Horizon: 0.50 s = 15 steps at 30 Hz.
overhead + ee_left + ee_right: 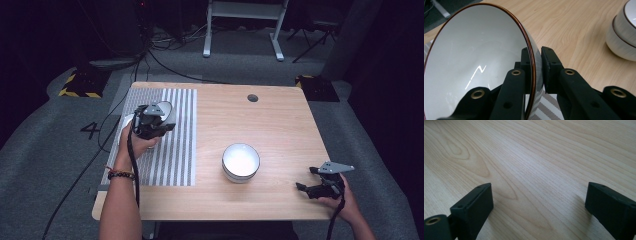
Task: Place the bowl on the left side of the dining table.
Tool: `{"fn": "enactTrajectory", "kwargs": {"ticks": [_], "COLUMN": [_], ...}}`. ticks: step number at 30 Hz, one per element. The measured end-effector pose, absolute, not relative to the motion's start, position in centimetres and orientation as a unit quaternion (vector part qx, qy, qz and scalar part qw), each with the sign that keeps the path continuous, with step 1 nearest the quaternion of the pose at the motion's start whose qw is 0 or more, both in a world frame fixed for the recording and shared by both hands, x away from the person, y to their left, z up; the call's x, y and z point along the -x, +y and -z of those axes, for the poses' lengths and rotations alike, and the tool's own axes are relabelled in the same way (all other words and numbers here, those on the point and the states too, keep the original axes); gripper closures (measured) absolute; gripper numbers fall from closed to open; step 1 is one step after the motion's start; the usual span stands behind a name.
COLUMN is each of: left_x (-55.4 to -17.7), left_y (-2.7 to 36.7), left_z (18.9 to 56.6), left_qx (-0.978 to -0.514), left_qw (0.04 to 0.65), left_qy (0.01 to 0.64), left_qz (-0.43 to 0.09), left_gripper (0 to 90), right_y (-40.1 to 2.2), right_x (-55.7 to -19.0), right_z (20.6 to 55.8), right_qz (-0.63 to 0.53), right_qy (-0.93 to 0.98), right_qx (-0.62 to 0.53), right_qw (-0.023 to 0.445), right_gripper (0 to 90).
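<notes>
Table point(280, 130) of pale wood carries a grey striped mat point(175, 150) left of the stacked white ceramic bowls point(241, 162). Over that mat, the left gripper point(536, 62) pinches the rim of a tilted, brown-edged white bowl point(474, 62), lifted. Stacking is judged unfinished. Right gripper point(539, 200), jaws spread, rests right of the stack.

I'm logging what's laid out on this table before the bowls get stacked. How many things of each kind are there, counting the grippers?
White bowls: 3, one clamped by its rim in the left gripper (bowl), and two stacked on the table.
Striped placemats: 1.
Grippers: 2, with the right gripper open over bare wood.
Total: 6.
</notes>
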<state>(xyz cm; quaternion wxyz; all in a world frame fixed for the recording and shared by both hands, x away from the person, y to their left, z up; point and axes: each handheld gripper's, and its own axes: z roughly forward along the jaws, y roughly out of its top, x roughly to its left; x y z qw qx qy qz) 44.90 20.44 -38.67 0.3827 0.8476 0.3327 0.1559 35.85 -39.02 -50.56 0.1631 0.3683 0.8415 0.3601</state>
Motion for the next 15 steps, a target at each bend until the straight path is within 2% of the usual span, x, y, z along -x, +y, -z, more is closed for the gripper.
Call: {"fn": "enactTrajectory", "kwargs": {"ticks": [15], "left_x": [-46.3], "left_y": [22.4], "left_z": [39.9], "left_qx": [-0.846], "left_qw": [0.339], "left_qy": [0.374], "left_qz": [-0.170], "left_gripper": [80.6], "right_y": [-39.1], "right_x": [-35.9], "right_z": [50.6], "right_qz": [-0.359], "right_qy": [0.842], "right_qx": [-0.367], "right_qw": [0.164], "right_gripper": [8.0]}}
